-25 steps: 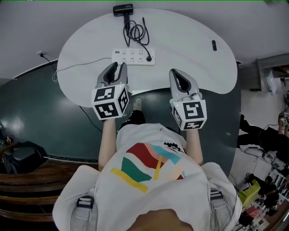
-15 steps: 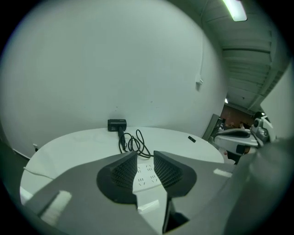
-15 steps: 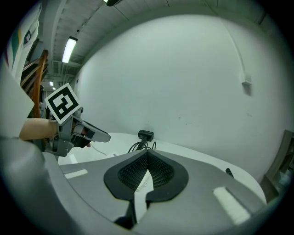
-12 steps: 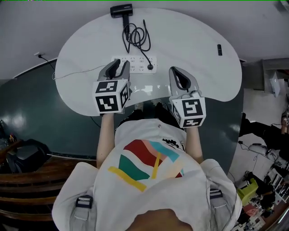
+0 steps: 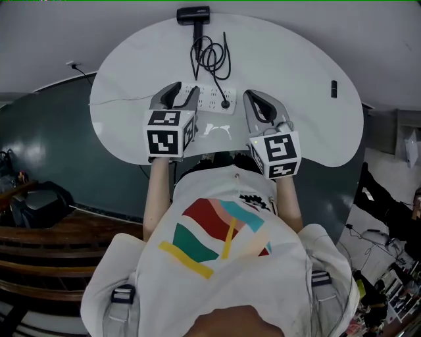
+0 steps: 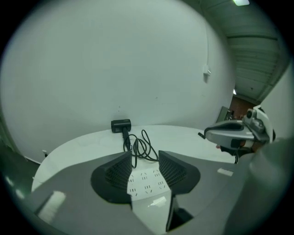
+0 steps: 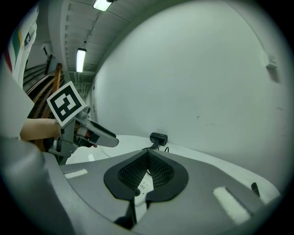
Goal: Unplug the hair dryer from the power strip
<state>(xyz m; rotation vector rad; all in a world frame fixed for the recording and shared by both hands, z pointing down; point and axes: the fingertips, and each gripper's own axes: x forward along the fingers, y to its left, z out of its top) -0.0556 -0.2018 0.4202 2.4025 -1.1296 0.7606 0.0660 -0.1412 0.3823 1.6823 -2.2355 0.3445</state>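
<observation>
The left tool [image 5: 186, 89] and right tool [image 5: 249, 95] are nearer the power strip [image 5: 214, 99] than before. The left tool's jaws have just been opening and stand partly apart, empty; the right tool is closed, empty

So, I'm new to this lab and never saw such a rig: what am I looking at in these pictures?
No robot: a person holds a two-jaw gripper in each hand. The head view looks down from a camera on their head; the other two views come from cameras riding on each gripper, looking along its jaws. On the white table lie a power strip with a black plug in it, and a hair dryer with its coiled cord. The left gripper has just been opening its jaws, nothing between them; the right gripper is shut and empty.
</observation>
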